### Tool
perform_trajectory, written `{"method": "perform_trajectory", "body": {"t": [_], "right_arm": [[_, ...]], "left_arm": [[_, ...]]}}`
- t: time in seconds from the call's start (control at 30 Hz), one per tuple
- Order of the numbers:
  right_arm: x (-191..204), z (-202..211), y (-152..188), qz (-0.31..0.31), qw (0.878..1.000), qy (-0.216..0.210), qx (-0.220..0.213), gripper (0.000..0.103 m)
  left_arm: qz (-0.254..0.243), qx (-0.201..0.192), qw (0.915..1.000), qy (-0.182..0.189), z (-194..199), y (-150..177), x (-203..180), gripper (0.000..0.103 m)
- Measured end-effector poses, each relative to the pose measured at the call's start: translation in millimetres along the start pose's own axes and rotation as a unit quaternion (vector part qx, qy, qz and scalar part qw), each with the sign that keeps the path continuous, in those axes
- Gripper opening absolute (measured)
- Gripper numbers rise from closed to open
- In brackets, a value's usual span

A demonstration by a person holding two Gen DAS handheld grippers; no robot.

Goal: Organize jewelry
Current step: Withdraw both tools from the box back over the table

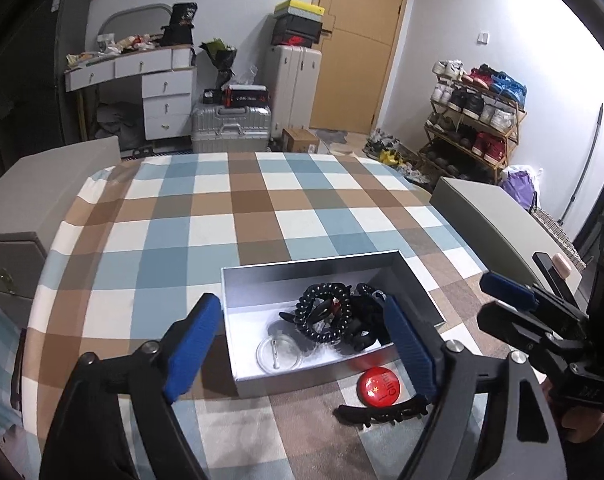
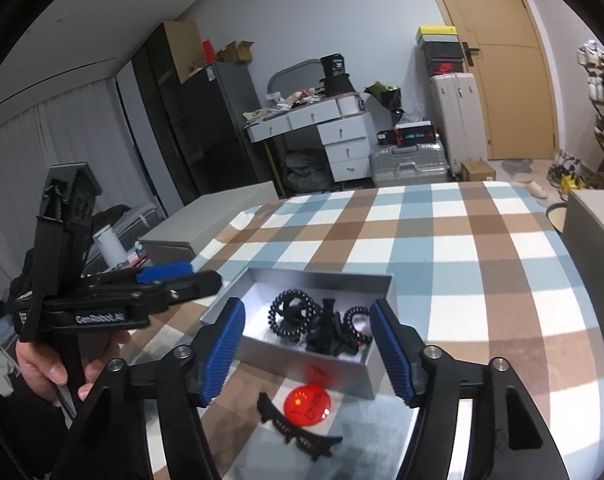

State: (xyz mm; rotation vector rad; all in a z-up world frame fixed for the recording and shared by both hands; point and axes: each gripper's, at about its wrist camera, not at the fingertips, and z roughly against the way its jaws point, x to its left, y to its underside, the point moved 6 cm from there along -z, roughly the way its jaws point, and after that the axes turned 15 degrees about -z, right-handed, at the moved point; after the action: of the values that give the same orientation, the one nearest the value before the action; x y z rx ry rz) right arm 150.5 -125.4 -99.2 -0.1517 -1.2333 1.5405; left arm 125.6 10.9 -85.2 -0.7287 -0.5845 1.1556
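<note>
An open silver box [image 1: 310, 266] [image 2: 322, 280] sits on the checked tablecloth. In it lie black coil hair ties [image 1: 322, 312] [image 2: 289, 316], black claw clips [image 1: 362, 334] [image 2: 326, 332] and a clear round case [image 1: 279, 354]. In front of the box, on the cloth, are a red round badge [image 1: 380, 386] [image 2: 308, 402] and a black toothed hair clip [image 1: 382, 412] [image 2: 293, 428]. My left gripper [image 1: 302, 344] [image 2: 181, 278] hovers open over the box's near-left side, holding nothing. My right gripper [image 2: 308, 352] [image 1: 530, 280] is open too, empty, to the right.
A grey cabinet [image 1: 41, 184] stands left of the table and a grey seat back [image 1: 498, 216] right of it. Past the far table edge are suitcases [image 1: 229, 126], a desk with drawers and a shoe rack [image 1: 474, 120]. A hand [image 2: 41, 364] holds the left gripper's handle.
</note>
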Motion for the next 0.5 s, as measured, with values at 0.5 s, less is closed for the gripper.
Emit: {"method": "perform_trajectory", "body": {"t": [0.5], "right_arm": [[-8, -16, 53, -0.008, 0.997, 0.029, 0.071, 0.073]], "left_arm": [[0.038, 0.034, 0.9986, -0.01, 10, 62, 8, 0.084]]}}
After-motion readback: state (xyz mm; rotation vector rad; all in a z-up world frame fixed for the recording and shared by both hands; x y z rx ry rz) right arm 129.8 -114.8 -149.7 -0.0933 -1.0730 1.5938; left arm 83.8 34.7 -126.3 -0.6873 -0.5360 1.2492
